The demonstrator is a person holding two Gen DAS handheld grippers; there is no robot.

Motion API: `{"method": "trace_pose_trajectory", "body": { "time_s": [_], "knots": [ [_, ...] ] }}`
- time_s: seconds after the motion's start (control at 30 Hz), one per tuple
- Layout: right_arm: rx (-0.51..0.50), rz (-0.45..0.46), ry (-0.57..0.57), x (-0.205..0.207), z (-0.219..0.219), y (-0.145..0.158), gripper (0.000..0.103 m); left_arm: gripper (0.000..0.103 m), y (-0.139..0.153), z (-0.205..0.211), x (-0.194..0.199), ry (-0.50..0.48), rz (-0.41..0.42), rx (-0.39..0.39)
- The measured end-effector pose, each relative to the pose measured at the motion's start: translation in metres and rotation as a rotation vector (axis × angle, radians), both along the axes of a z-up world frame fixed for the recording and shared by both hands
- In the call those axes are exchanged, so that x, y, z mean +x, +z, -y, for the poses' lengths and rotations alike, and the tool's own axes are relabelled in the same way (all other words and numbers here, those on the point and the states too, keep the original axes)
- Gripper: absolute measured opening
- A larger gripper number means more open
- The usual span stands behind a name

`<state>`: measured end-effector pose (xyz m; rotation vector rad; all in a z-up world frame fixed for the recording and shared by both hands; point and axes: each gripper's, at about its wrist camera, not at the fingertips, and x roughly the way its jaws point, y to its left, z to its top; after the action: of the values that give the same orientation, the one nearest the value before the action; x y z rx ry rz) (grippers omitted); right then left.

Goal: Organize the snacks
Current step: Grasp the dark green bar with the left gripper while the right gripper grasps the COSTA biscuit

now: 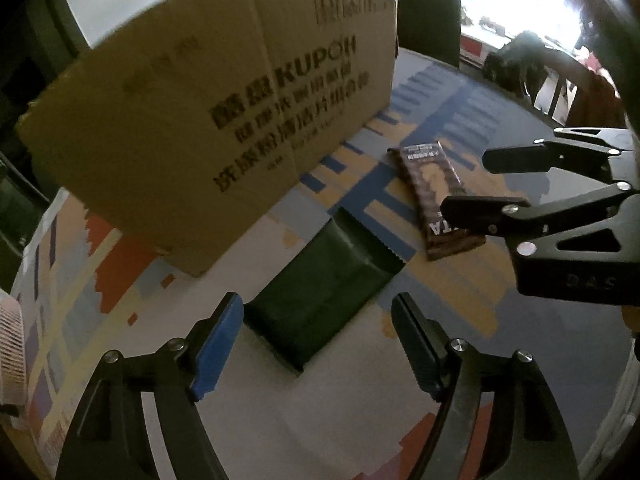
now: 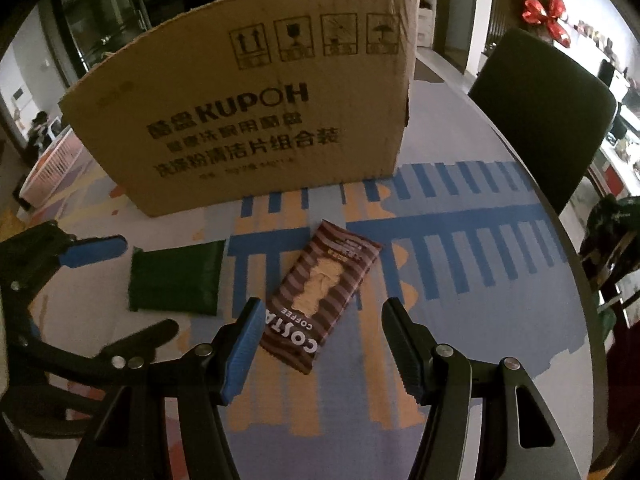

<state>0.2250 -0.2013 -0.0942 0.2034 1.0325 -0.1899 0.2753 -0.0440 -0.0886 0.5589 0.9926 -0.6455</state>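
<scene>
A dark green snack packet (image 1: 326, 294) lies flat on the patterned tablecloth, just ahead of my open, empty left gripper (image 1: 318, 350); it also shows in the right wrist view (image 2: 176, 278). A brown striped Costa Coffee snack packet (image 2: 320, 296) lies just ahead of my open, empty right gripper (image 2: 316, 346), its near end between the fingertips. That packet (image 1: 434, 196) shows in the left wrist view, partly behind my right gripper (image 1: 476, 182). My left gripper (image 2: 120, 288) appears at the left of the right wrist view. A tall cardboard box (image 2: 256, 120) marked KUPOH stands behind both packets.
The table (image 2: 500, 312) is round, with its edge curving along the right. A dark chair (image 2: 544, 112) stands beyond that edge. A pink slatted basket (image 2: 52, 164) sits left of the box. The cardboard box (image 1: 224, 112) fills the far left in the left wrist view.
</scene>
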Motion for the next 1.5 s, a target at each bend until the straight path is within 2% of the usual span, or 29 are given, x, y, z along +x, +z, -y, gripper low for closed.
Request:
{"method": "trace_pose_trajectory", "body": {
  "time_s": [0.47,0.5,0.57,0.63,0.9,1.07,1.2,1.43,1.5],
  "knots": [
    [0.009,-0.009,-0.016,0.005,0.004,-0.005,0.062,0.075,-0.01,0.006,0.021,0.01,-0.032,-0.031],
    [0.008,-0.008,-0.015,0.005,0.004,-0.005,0.062,0.072,-0.009,0.005,0.022,0.015,-0.046,-0.044],
    [0.01,-0.006,-0.015,0.006,0.005,-0.005,0.062,0.054,-0.009,0.001,0.022,0.028,-0.062,-0.069],
    [0.016,-0.006,-0.017,0.007,0.007,-0.006,0.062,0.043,-0.007,-0.003,0.023,0.045,-0.083,-0.095],
    [0.028,0.002,-0.011,0.012,0.007,-0.007,0.062,0.042,-0.002,-0.027,0.016,0.201,-0.113,-0.194],
    [0.041,-0.008,-0.028,0.016,0.012,-0.011,0.062,0.042,0.013,-0.043,0.004,0.344,-0.048,-0.243],
    [0.049,-0.014,-0.037,0.024,0.016,-0.015,0.062,0.042,0.023,-0.046,-0.005,0.395,0.002,-0.251],
    [-0.019,-0.02,0.025,0.042,-0.001,-0.018,0.061,0.042,0.024,-0.042,-0.005,0.479,-0.01,-0.278],
    [-0.052,-0.019,0.04,0.043,-0.007,-0.019,0.055,0.042,0.023,-0.042,-0.005,0.503,-0.018,-0.29]
  ]
}}
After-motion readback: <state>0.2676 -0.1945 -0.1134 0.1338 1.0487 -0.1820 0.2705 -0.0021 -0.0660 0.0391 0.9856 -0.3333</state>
